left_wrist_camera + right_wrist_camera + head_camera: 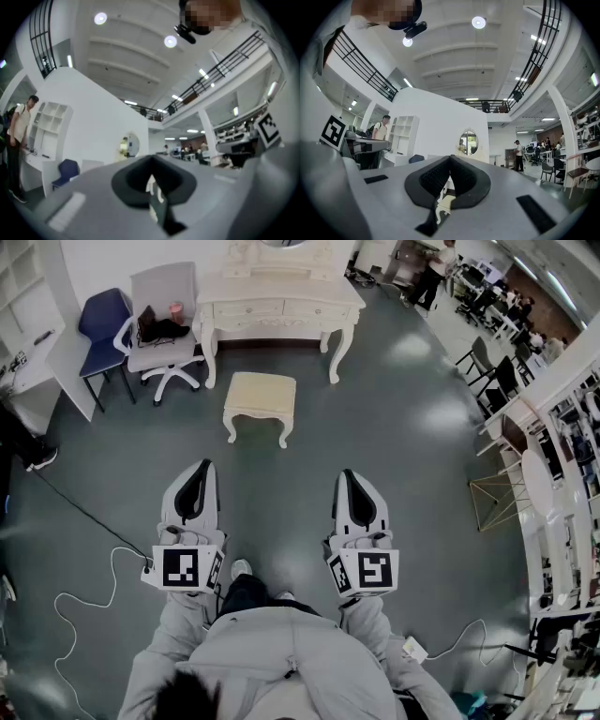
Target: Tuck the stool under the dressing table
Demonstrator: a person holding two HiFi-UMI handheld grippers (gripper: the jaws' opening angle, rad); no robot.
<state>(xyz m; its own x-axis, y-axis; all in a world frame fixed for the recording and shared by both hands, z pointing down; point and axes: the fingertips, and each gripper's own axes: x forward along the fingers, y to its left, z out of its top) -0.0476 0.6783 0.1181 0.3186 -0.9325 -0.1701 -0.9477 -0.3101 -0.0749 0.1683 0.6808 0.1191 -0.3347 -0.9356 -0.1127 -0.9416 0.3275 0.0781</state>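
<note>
A cream stool [260,397] with curved legs stands on the grey floor, pulled out in front of the cream dressing table [279,304]. My left gripper [200,468] and right gripper [349,476] are both shut and hold nothing, side by side well short of the stool. Through the slit of the right gripper's jaws I glimpse the stool [446,202] and a table leg. An oval mirror [468,143] rises behind the table. The left gripper view shows its shut jaws, with only a sliver of pale furniture [151,185] between them.
A grey office chair [164,329] with a dark bag and a blue chair [103,329] stand left of the table. White shelving [33,343] lines the left wall. A cable [84,512] trails over the floor on my left. Desks and people fill the right side.
</note>
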